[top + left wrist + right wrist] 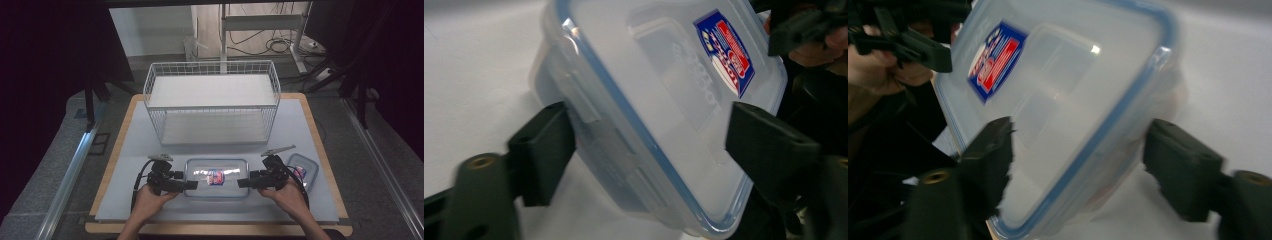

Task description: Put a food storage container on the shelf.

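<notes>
A clear lidded container with a blue seal and a red-and-blue sticker lies on the white mat near the front edge. My left gripper is at its left end and my right gripper at its right end, both held level. In the left gripper view the container runs between the jaws of the left gripper, one against its side wall and one over the lid. In the right gripper view the right gripper takes the container the same way, though that view is blurred.
A smaller lidded container lies just right of my right hand. A white wire two-level rack stands behind, open toward me. The mat covers a wooden table, with dark floor and cables beyond.
</notes>
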`<state>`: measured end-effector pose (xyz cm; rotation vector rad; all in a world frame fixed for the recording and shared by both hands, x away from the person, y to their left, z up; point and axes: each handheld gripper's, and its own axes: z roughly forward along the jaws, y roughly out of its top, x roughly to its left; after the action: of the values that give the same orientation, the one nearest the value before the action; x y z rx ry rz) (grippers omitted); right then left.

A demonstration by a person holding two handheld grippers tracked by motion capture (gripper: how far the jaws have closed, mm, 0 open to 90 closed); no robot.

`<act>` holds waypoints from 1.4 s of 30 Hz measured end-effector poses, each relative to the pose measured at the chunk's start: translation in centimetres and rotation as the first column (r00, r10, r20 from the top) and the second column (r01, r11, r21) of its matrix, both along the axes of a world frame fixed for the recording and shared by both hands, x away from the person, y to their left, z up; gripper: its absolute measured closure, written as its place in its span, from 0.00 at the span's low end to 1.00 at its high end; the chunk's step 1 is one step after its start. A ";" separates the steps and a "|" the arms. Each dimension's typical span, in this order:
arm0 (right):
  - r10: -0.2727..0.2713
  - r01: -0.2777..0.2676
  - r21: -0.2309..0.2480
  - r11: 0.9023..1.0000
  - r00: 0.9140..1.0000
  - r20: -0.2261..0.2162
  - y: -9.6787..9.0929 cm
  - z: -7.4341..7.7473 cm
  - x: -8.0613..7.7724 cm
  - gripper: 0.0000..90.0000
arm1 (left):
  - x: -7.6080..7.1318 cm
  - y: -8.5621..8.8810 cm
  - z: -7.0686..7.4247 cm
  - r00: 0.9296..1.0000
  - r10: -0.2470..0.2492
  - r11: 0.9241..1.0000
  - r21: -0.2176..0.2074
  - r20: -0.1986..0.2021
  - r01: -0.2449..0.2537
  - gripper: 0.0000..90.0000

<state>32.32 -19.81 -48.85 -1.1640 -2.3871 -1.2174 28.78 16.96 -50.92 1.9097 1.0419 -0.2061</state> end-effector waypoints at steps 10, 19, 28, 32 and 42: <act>0.008 -0.010 0.059 0.998 0.999 0.047 -1.3 0.5 -2.0 0.56 | -2.0 1.6 -0.1 0.999 0.028 0.994 -0.105 0.032 -0.024 0.51; 0.030 -0.031 0.068 0.997 0.999 0.025 -1.1 -0.6 -2.2 0.47 | -2.6 1.8 -0.4 0.999 0.036 0.993 -0.117 0.032 -0.032 0.53; -0.001 0.004 0.121 0.993 1.000 -0.027 -1.7 -0.6 -2.2 0.57 | -2.9 2.0 -0.3 0.999 0.047 0.990 -0.138 0.023 -0.043 0.56; -0.012 0.018 0.132 0.991 0.999 -0.046 -1.7 -0.6 -2.2 0.58 | -2.7 2.0 -0.3 0.998 0.057 0.987 -0.153 0.009 -0.054 0.57; -0.050 0.049 0.148 0.988 0.999 0.005 -1.8 -0.1 -2.2 0.62 | -2.2 1.9 0.1 0.997 0.073 0.987 -0.146 0.034 -0.068 0.58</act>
<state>30.15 -21.65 -48.94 -1.1799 -2.2429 -1.3909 26.62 18.82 -50.78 1.7371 1.0382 -0.1977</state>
